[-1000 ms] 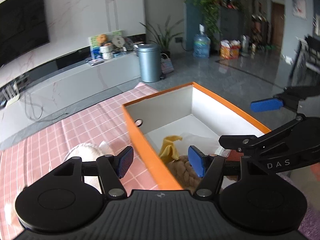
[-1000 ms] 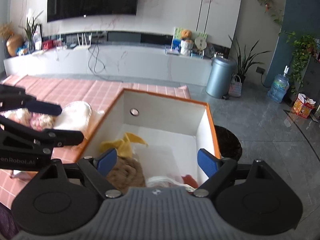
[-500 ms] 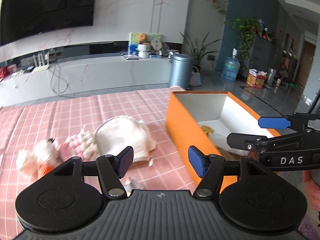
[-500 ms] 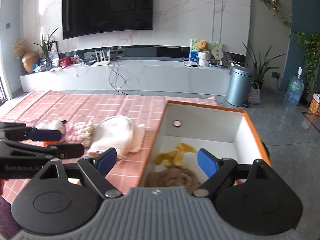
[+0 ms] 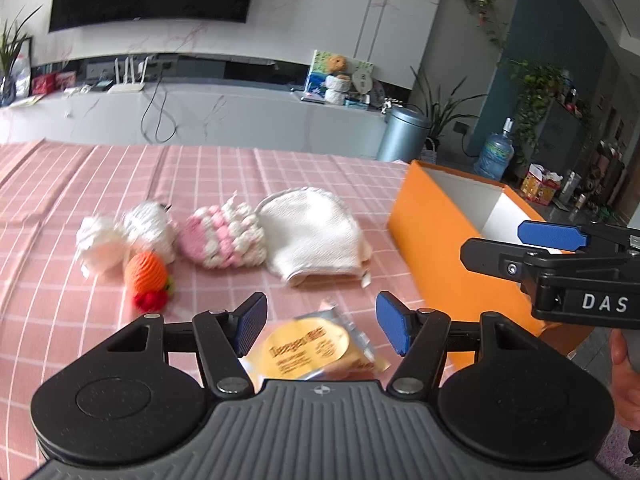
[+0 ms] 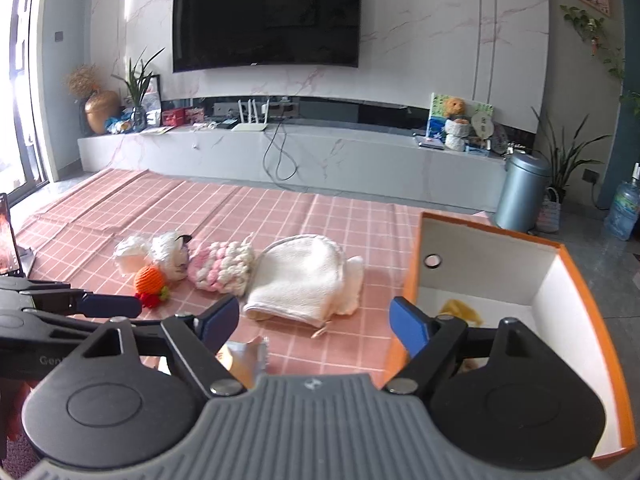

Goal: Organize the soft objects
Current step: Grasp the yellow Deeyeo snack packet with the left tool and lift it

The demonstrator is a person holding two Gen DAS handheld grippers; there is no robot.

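Note:
On the pink checked cloth point(image 5: 100, 184) lie a white towel mitt point(image 5: 312, 232), a pink-and-white knitted pouch point(image 5: 224, 236), a white plush point(image 5: 148, 228), a white puff point(image 5: 100, 242) and an orange crochet ball point(image 5: 146, 270). A yellow-labelled packet point(image 5: 308, 346) lies just under my open left gripper point(image 5: 318, 324), whose pads do not touch it. My right gripper point(image 6: 316, 318) hangs over the cloth beside the orange box point(image 6: 580, 280); its jaws are closing with nothing between them. Inside the box a yellow soft piece point(image 6: 460, 306) shows.
The orange box point(image 5: 448, 240) stands at the table's right edge, with floor beyond. A phone or tablet point(image 6: 8, 236) stands at the far left of the cloth. A TV console, a metal bin point(image 6: 524, 192) and plants are behind the table.
Both grippers have swung left, away from over the box and toward the soft items on the cloth. The packet has come into view under the left gripper.

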